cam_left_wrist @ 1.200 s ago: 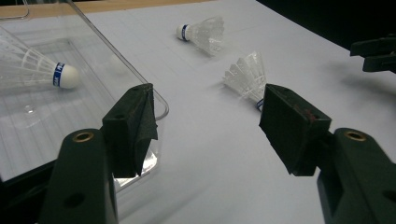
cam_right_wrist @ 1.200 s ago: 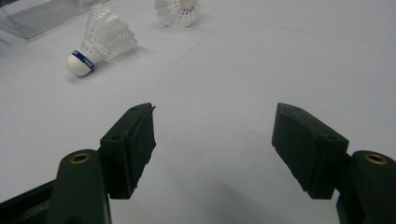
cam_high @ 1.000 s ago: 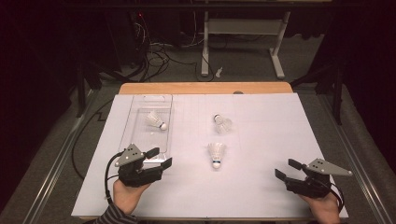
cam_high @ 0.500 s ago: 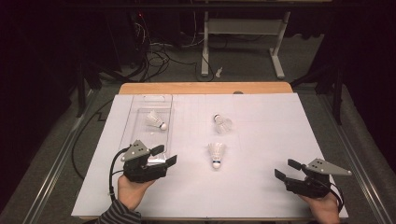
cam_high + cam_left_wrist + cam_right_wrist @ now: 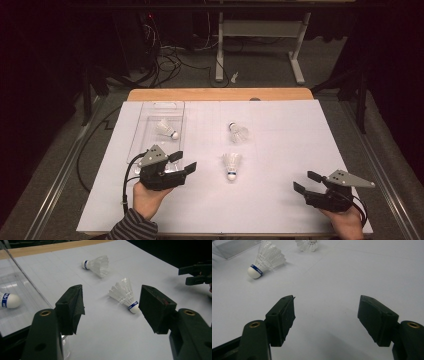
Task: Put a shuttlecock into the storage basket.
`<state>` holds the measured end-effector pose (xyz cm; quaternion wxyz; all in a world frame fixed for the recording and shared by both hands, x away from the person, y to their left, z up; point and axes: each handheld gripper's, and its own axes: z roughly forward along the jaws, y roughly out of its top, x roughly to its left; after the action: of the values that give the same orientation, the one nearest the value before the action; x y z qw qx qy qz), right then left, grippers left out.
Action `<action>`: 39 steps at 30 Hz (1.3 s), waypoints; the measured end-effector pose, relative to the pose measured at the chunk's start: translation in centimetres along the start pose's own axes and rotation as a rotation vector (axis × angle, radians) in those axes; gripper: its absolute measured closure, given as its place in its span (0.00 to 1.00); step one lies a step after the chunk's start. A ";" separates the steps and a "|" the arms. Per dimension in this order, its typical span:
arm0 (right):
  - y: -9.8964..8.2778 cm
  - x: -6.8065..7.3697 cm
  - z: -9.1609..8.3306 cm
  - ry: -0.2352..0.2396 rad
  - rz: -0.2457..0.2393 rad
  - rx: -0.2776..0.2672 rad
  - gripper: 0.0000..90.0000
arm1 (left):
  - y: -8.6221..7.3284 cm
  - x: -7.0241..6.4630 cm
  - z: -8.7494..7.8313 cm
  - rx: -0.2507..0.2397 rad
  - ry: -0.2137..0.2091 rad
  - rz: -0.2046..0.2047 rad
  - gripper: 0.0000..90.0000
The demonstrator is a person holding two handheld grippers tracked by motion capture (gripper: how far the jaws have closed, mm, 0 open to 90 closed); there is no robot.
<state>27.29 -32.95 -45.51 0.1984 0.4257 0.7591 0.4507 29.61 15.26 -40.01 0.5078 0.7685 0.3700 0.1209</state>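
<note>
Broadly, the tabletop [image 5: 280, 210] is covered by a white sheet, with a strip of bare wood showing along its far edge. A clear tray [image 5: 150, 131] lies near the far left corner, its long side running toward the near edge. One shuttlecock [image 5: 166, 129] lies inside the tray, cork toward the right. The left claw [image 5: 184, 164] hovers just beside the tray's near end, held in a hand [image 5: 146, 197] that comes in from the near edge; a striped sleeve [image 5: 131, 227] shows at the wrist. Its jaws stand wide apart with nothing between them, and they point to the right, toward the middle of the tabletop. The right claw [image 5: 304, 182] sits near the near right corner, well apart from the rest, its jaws also spread and empty, pointing left.

Two more shuttlecocks lie loose on the sheet around the middle. The nearer shuttlecock [image 5: 232, 164] lies with its cork toward the near edge and its feathers toward the far edge; in the left gripper view it [image 5: 125, 295] appears just ahead of the open jaws, closer to the right jaw, not touched by either. The farther shuttlecock [image 5: 239, 132] lies beyond it toward the far edge, cork pointing left, near its neighbour but apart from it.
</note>
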 end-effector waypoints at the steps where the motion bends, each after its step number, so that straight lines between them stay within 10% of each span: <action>1: 0.0 0.0 0.0 0.000 0.000 0.000 0.34 | 0.1 0.0 0.1 0.002 -0.001 0.000 0.41; 39: 0.0 0.0 0.0 0.005 -0.002 0.001 0.34 | 1.5 -0.6 3.7 0.055 -0.055 -0.008 0.42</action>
<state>27.29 -32.93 -45.54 0.1969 0.4241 0.7601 0.4512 31.94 12.00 -40.28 0.4970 0.7837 0.3622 0.0877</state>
